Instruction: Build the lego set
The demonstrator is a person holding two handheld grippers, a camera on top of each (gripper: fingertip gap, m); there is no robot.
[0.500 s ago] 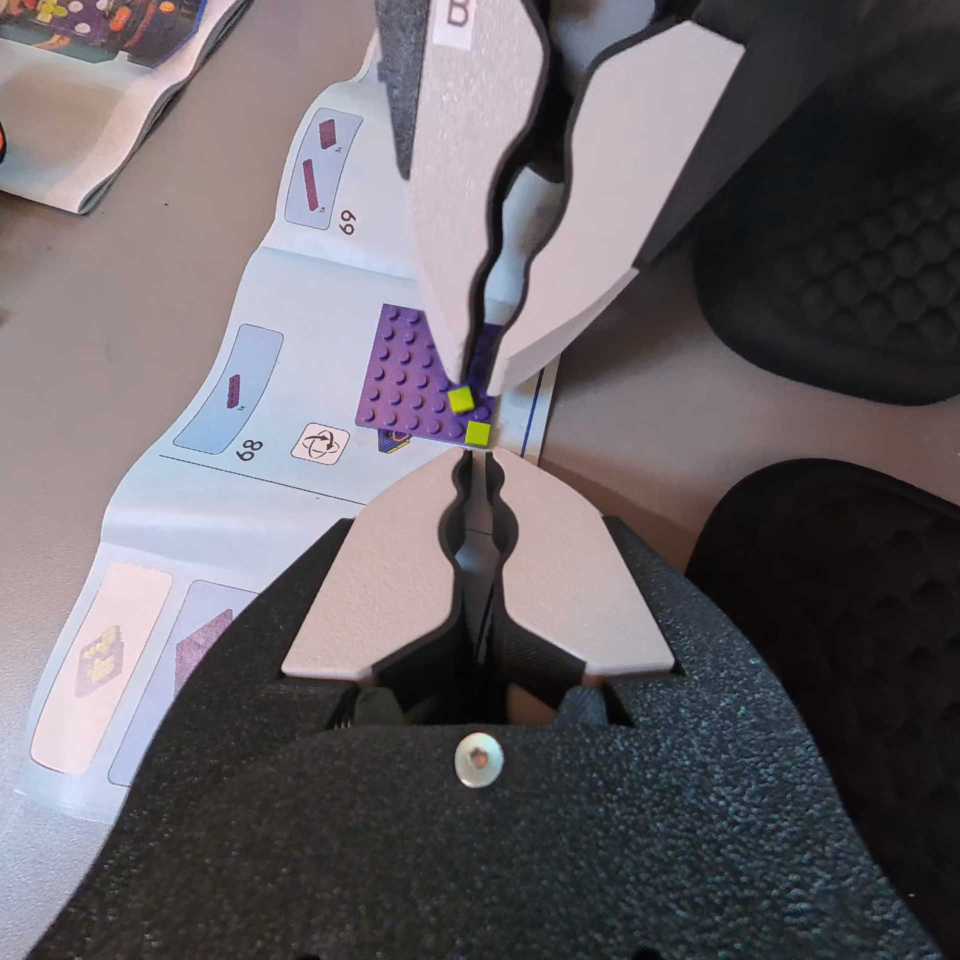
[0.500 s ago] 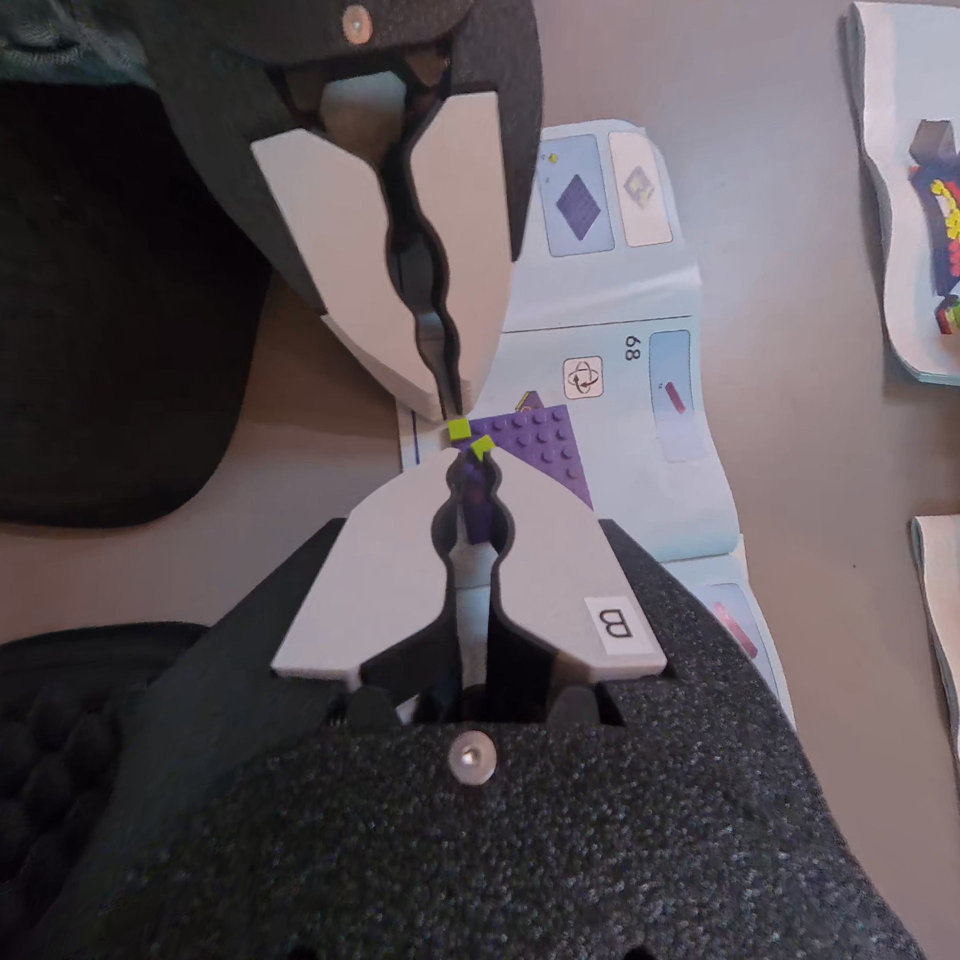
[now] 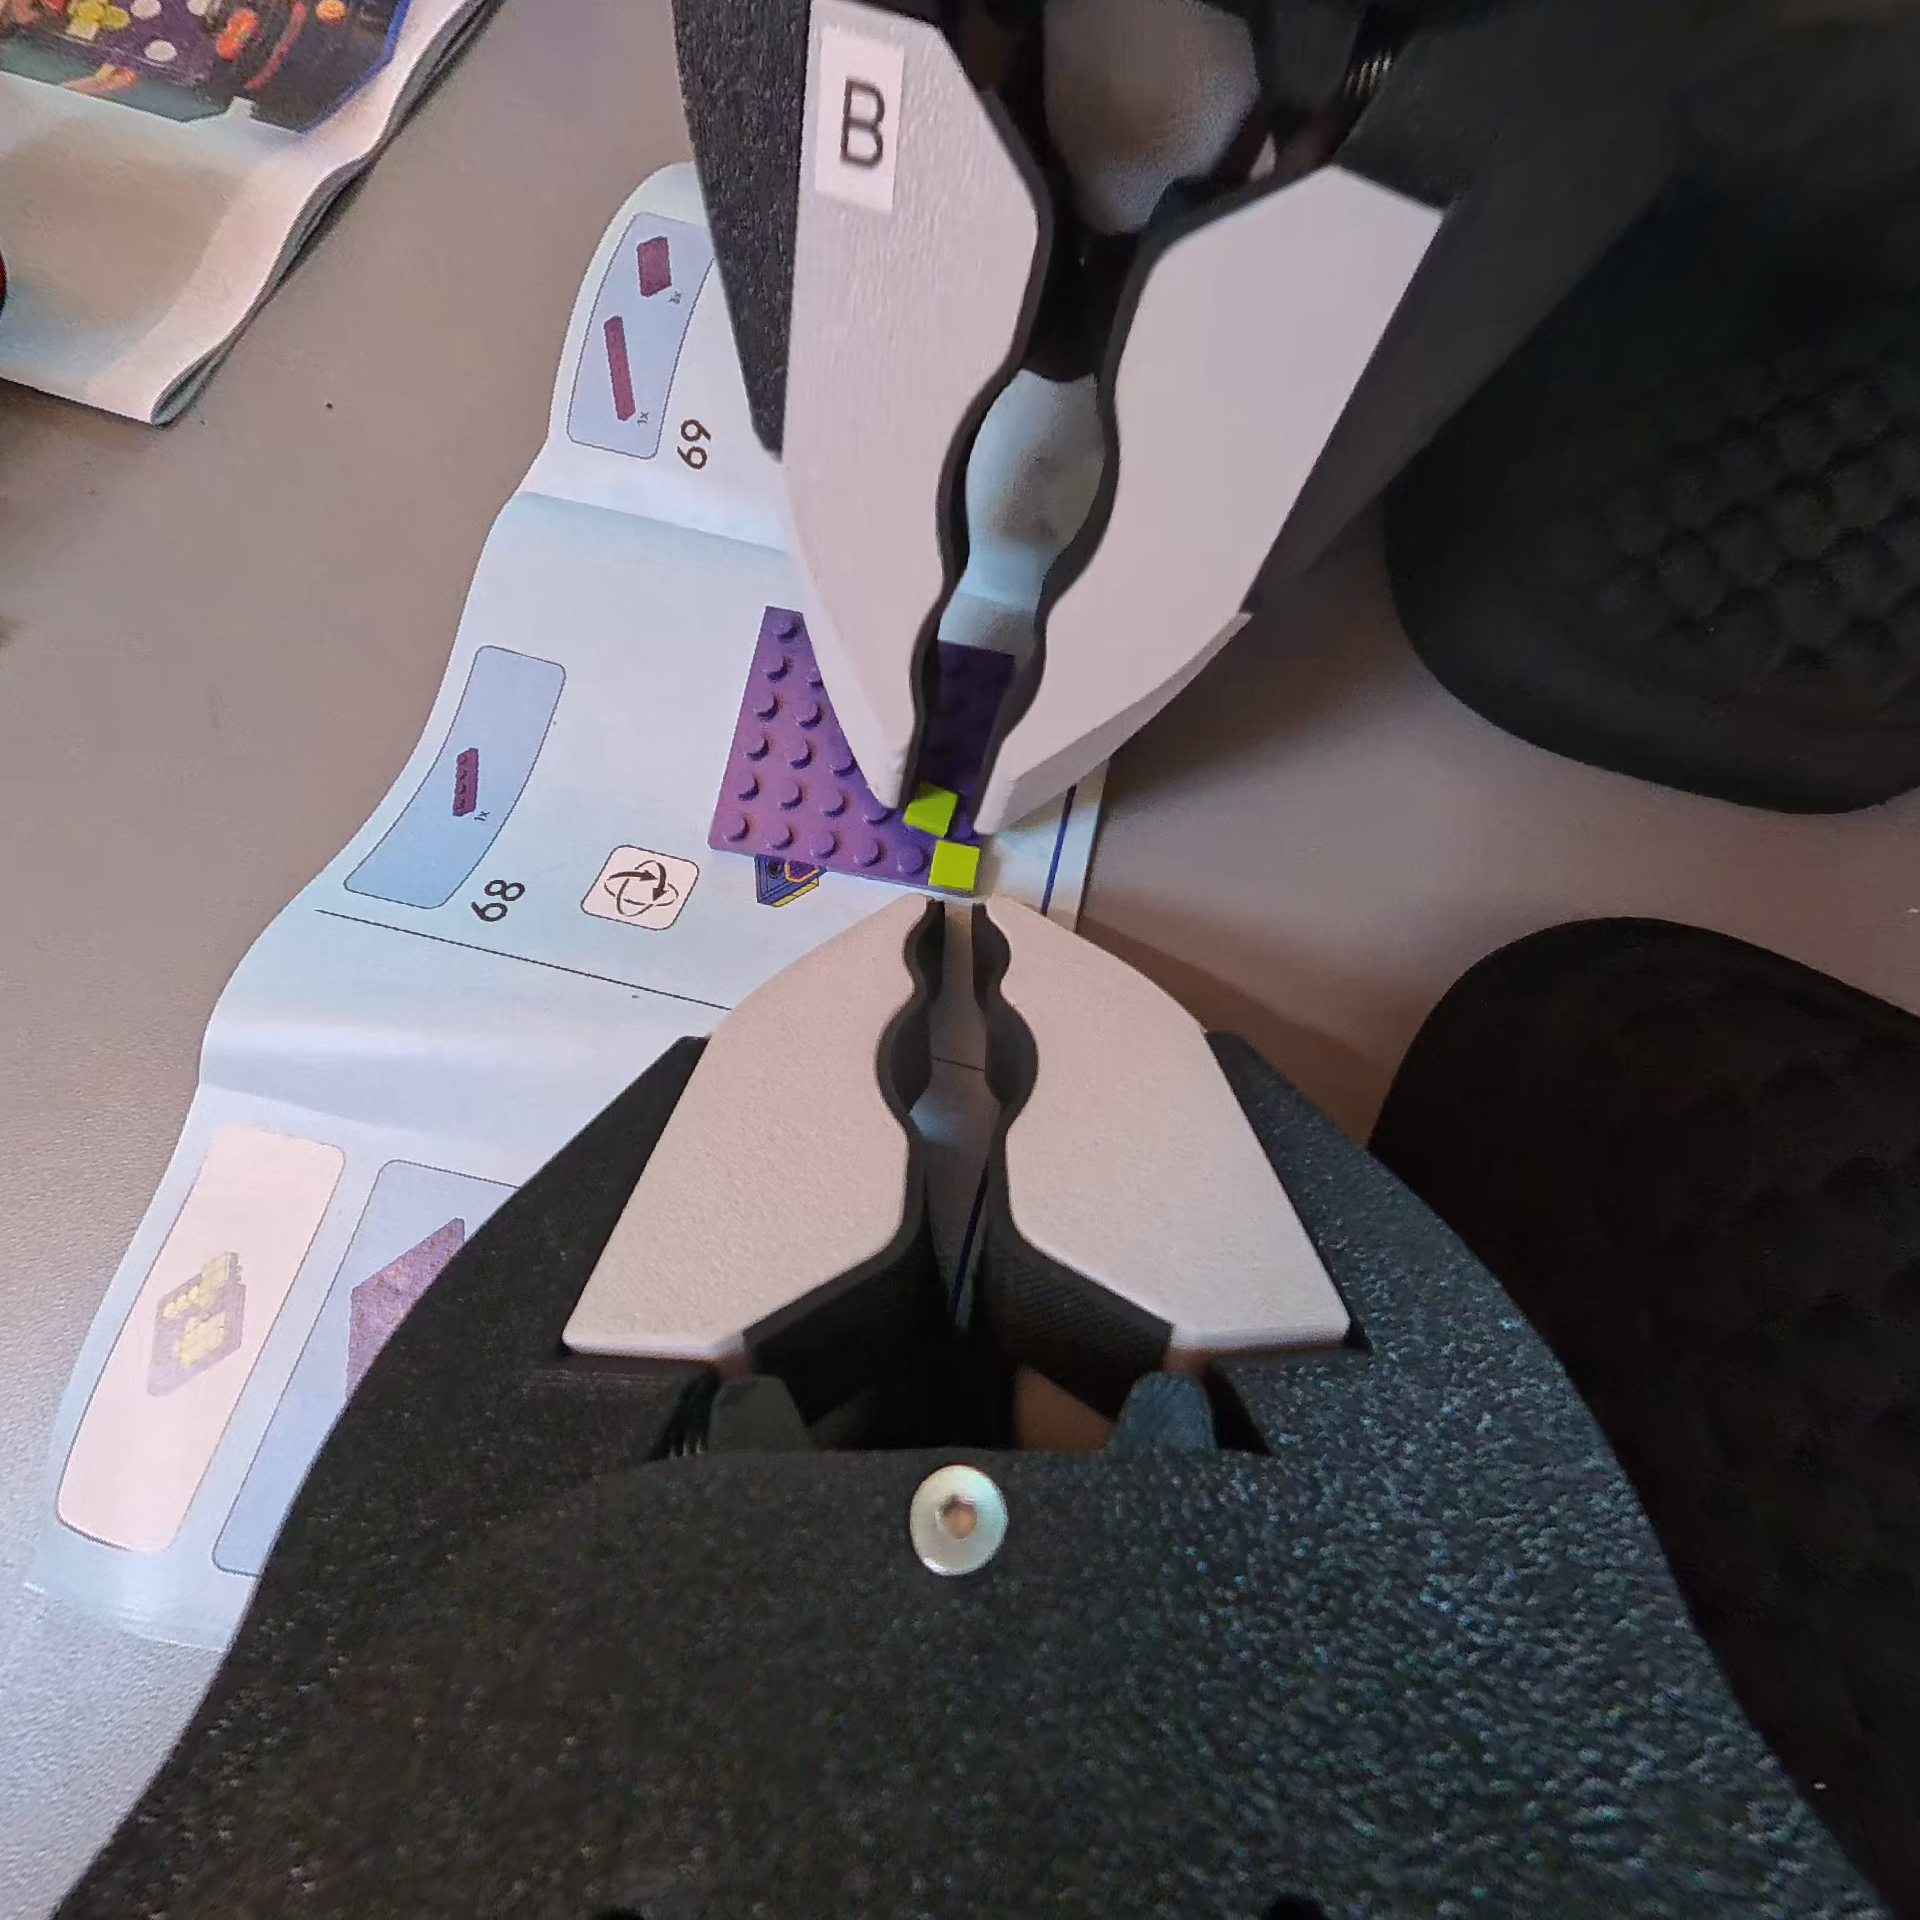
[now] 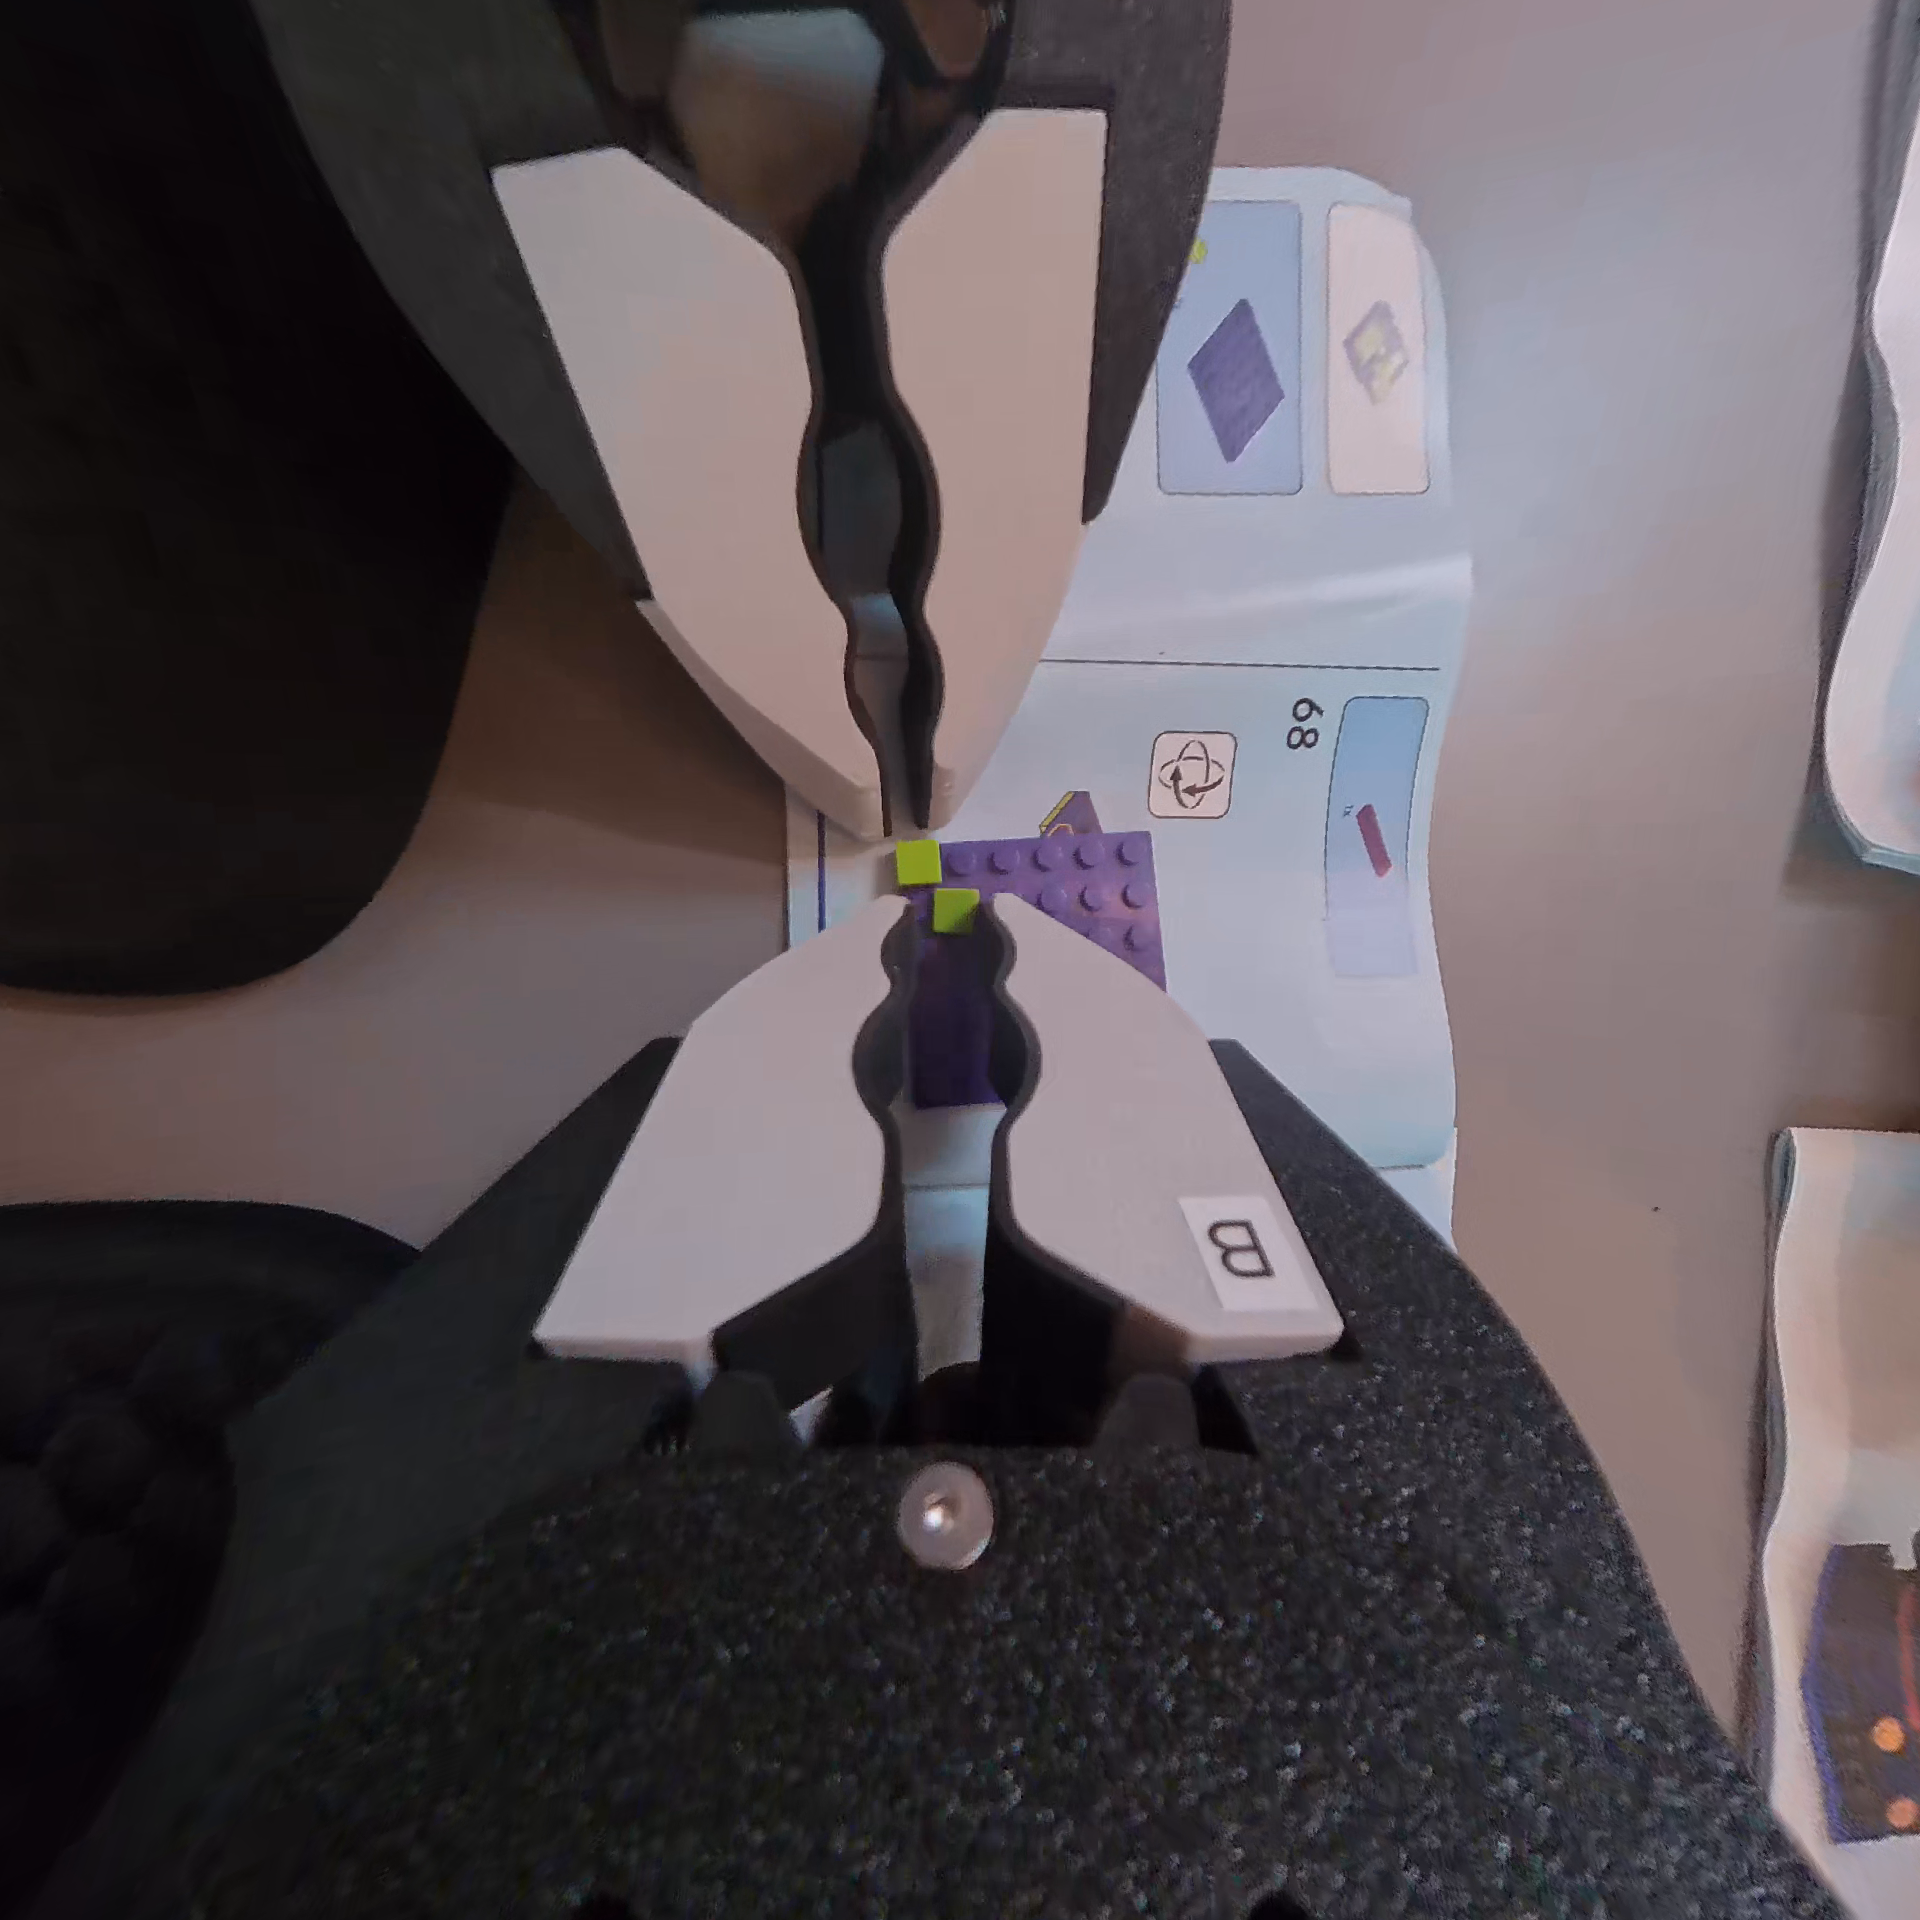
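Right wrist view | right claw (image 4: 945, 914) pinching square lime tile (image 4: 954, 910) | studded purple plate (image 4: 1081, 883)

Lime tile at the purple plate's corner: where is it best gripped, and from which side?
Probably its two thin side faces, from above on the left gripper side. The lime tile lies flat at the purple plate corner, and the right gripper with the tilted lime tile crowds the far side.
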